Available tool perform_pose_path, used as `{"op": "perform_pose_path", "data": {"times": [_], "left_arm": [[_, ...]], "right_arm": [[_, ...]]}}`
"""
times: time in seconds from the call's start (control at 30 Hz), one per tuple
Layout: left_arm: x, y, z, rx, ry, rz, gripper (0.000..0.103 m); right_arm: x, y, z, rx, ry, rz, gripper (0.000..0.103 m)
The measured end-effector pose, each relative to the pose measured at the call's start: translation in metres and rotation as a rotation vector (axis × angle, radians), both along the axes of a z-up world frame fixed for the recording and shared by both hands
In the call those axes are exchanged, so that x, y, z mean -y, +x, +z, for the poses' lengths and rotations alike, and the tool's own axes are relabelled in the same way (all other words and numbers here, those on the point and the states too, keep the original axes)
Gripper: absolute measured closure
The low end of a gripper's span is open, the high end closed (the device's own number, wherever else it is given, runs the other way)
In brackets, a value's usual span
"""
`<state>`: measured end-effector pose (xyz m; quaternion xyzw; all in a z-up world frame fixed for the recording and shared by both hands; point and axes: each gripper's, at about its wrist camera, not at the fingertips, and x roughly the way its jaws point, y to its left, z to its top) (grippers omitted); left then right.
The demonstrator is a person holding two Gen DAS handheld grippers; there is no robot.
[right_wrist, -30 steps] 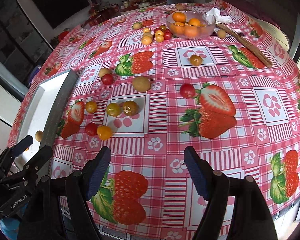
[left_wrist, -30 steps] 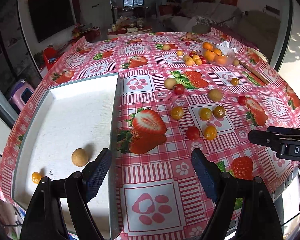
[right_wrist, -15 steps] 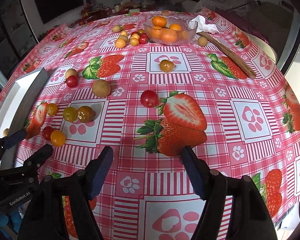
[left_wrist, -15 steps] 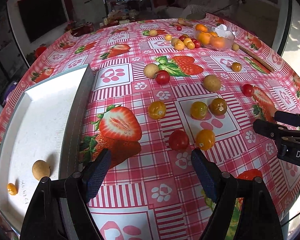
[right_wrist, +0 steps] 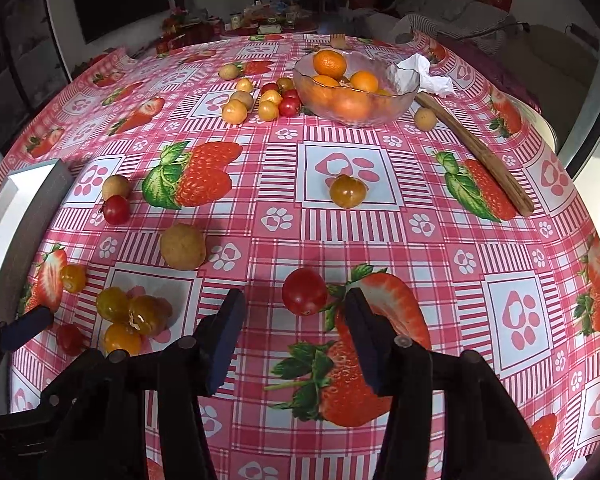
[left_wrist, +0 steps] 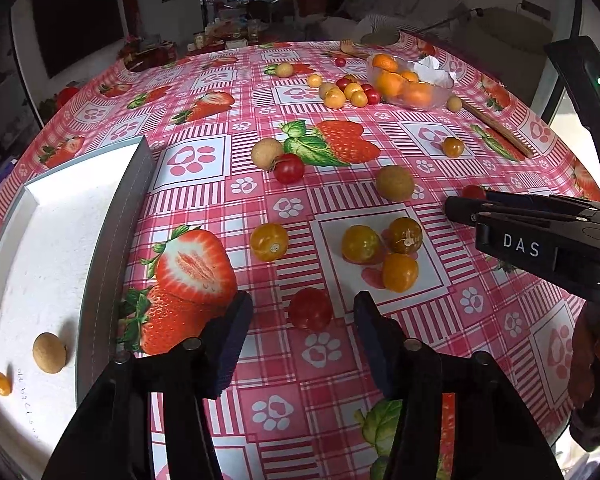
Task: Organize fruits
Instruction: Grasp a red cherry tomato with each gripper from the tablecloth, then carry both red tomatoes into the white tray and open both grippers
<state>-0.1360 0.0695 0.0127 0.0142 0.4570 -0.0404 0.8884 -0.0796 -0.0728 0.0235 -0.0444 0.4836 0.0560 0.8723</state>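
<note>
My left gripper [left_wrist: 303,322] is open, its jaws on either side of a red cherry tomato [left_wrist: 310,309] on the tablecloth. Just beyond lie an orange tomato [left_wrist: 399,272] and two yellow-brown ones [left_wrist: 361,243]. My right gripper [right_wrist: 291,316] is open around another red cherry tomato [right_wrist: 304,291]; it also shows in the left wrist view [left_wrist: 540,224]. A white tray [left_wrist: 40,264] at the left holds a longan [left_wrist: 49,352] and a small orange fruit [left_wrist: 1,383].
A glass bowl of oranges [right_wrist: 354,90] with a tissue stands at the far side, with a cluster of small fruits [right_wrist: 260,100] beside it. A wooden stick [right_wrist: 476,152] lies at the right. Longans [right_wrist: 182,246] and tomatoes [right_wrist: 116,209] are scattered mid-table.
Both grippers have moved forward and down over the table. Each now has a red cherry tomato between its open jaws. The tray has slid to the left of the left wrist view.
</note>
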Motion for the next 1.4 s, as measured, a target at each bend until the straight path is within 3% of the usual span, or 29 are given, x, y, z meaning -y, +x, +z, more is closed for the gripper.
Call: {"op": "perform_pose_path", "data": {"times": [0.03,0.07,0.1,0.27,0.57,1.0,1.4], "left_arm": [[0.003,-0.001,0.001,0.002,-0.002,-0.016,0.073],[0.006,-0.001,0.001,0.000,-0.004,-0.029,0.080],[0.008,-0.001,0.002,0.000,-0.002,-0.034,0.081],[0.000,-0.008,0.005,-0.014,-0.066,-0.032,0.081],[-0.019,-0.031,0.016,-0.007,-0.113,-0.009,0.081],[-0.055,-0.061,0.034,0.033,-0.133,0.052,0.081],[-0.125,-0.086,0.047,0.084,-0.125,0.178,0.081]], "right_arm": [[-0.001,0.001,0.001,0.001,0.004,0.003,0.069],[-0.001,0.001,0.001,-0.001,0.011,0.008,0.081],[-0.001,0.001,0.001,-0.003,0.017,0.009,0.081],[0.014,-0.009,0.004,-0.040,0.146,0.006,0.080],[0.035,-0.046,0.007,-0.094,0.237,-0.018,0.080],[0.018,-0.071,0.017,-0.105,0.244,0.020,0.080],[-0.043,-0.075,0.035,-0.109,0.240,0.131,0.080]]}}
